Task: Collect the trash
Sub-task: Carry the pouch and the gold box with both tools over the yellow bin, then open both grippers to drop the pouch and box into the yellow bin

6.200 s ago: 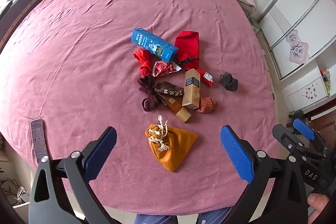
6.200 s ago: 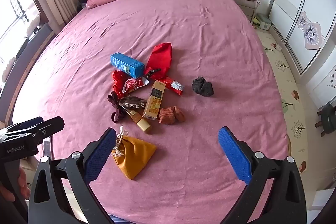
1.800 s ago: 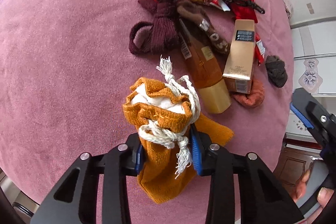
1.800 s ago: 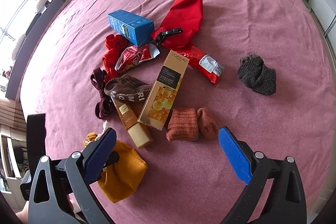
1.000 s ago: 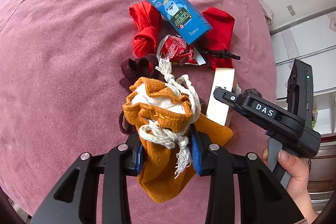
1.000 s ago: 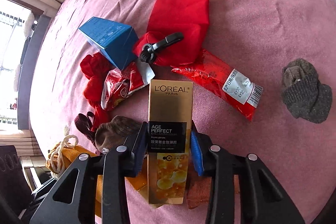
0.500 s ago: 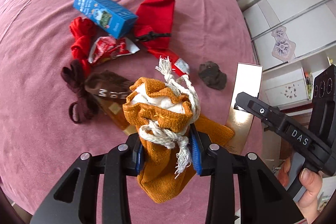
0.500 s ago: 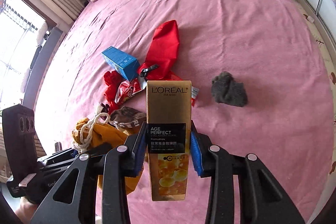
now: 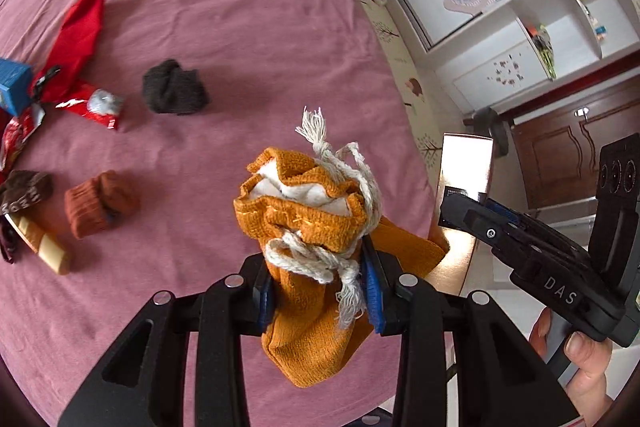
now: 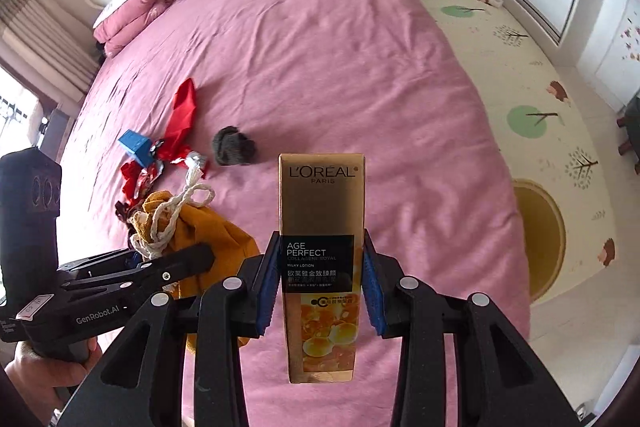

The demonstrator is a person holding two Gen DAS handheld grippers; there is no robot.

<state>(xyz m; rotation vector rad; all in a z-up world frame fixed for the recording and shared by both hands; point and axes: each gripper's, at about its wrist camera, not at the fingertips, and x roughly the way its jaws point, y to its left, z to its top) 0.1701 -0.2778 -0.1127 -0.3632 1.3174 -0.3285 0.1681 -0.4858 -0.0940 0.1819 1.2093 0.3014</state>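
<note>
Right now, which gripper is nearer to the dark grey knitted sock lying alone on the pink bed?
Left, I judge, though narrowly. The left gripper, holding the orange drawstring pouch, hangs nearest the dark grey sock. The right gripper, with the gold lotion box, is beside it, farther off.

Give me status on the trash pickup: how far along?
Nothing visibly bagged yet. In hand: left gripper clamps the orange drawstring pouch; right gripper clamps the gold L'Oreal box. Left on the bed: red wrapper, blue box, lotion tube.

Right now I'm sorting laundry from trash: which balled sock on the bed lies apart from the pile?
The dark grey sock; it sits alone on bare bedspread, while the rust-brown sock lies beside the gold tube.
</note>
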